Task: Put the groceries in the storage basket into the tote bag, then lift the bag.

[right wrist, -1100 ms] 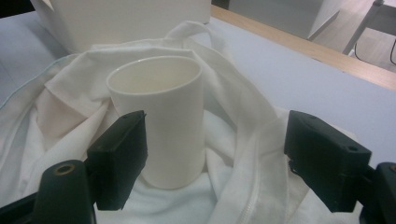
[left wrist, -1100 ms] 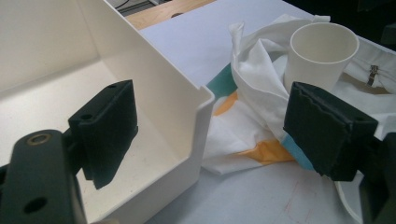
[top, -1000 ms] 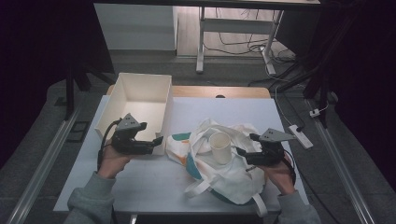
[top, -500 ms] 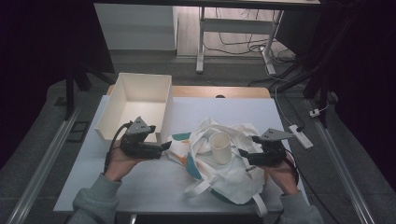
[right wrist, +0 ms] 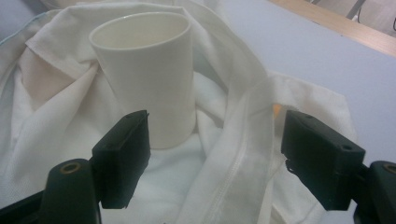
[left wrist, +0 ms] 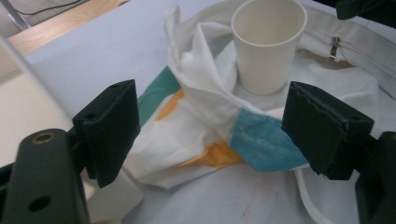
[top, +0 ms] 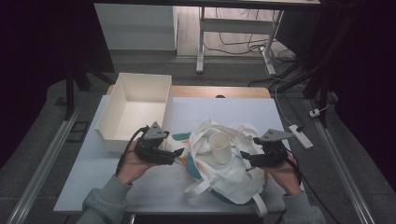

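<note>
Two grippers flanking a crumpled white cloth bag [top: 224, 163] at table centre. Left gripper [top: 179, 153] at 9 o'clock of the bag, jaws apart, nothing between the pads; in the left gripper view, jaws framing the bag's folded edge with teal, orange and blue patches [left wrist: 261, 144], not touching it. Right gripper [top: 243, 158] at 3 o'clock of the bag, jaws spread wide, hovering over the white fabric; in the right gripper view, a seamed fold [right wrist: 243, 154] lying between the pads, no pressing visible. White paper cup [top: 220, 147] upright, mouth up, seated on the bag's fabric near its middle, between the two grippers, apart from both; seen at 12 o'clock in the left gripper view [left wrist: 268, 44] and at 11 o'clock in the right gripper view [right wrist: 147, 74]. Open white box [top: 135, 112] at 10 o'clock of the bag, just behind the left gripper. Light table top [top: 233, 109] bare at 12 o'clock.
</note>
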